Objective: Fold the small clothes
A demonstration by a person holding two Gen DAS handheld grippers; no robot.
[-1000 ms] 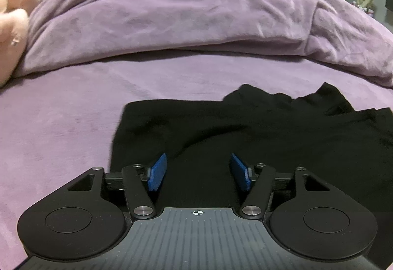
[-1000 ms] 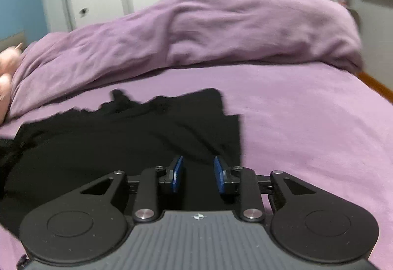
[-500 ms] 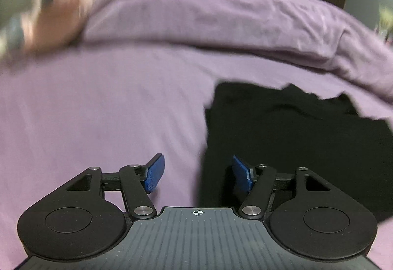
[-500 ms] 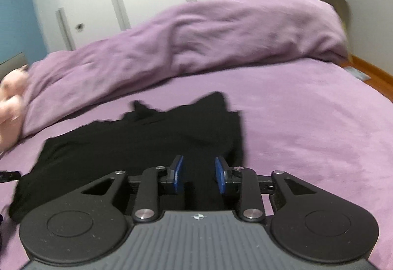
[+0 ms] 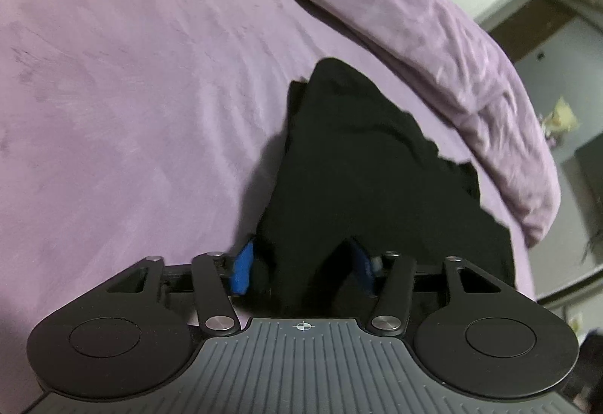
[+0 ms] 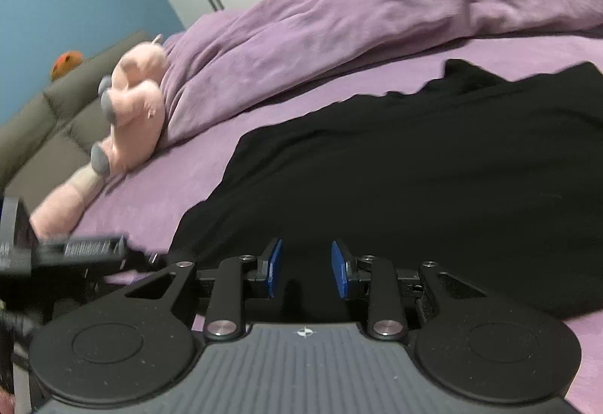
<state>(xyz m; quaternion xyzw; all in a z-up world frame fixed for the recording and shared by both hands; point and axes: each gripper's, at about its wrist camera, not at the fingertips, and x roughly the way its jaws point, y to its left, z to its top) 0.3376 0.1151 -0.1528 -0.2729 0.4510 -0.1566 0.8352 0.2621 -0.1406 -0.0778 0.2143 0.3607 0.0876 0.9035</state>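
Black garment (image 6: 433, 165) spread on purple bed (image 5: 132, 93), near the bunched duvet (image 6: 358, 18). Left hand-held gripper (image 5: 301, 265) at the garment's edge: cloth bunched up between the blue pads (image 5: 241, 269), jaws wide apart around it, not clearly pinching (right pad mostly hidden by fabric), so can't tell if gripping. In left wrist view, garment (image 5: 377, 157) runs away from the gripper toward the duvet (image 5: 414, 18), tapering to a point. Right hand-held gripper (image 6: 305, 269) low over the garment's near edge, jaws parted, black cloth visible in the gap, nothing clamped. Left gripper body (image 6: 56, 255) blurred at left of right wrist view, by garment corner. Pink plush (image 6: 128, 105) on bed beside the duvet, well apart from the garment.
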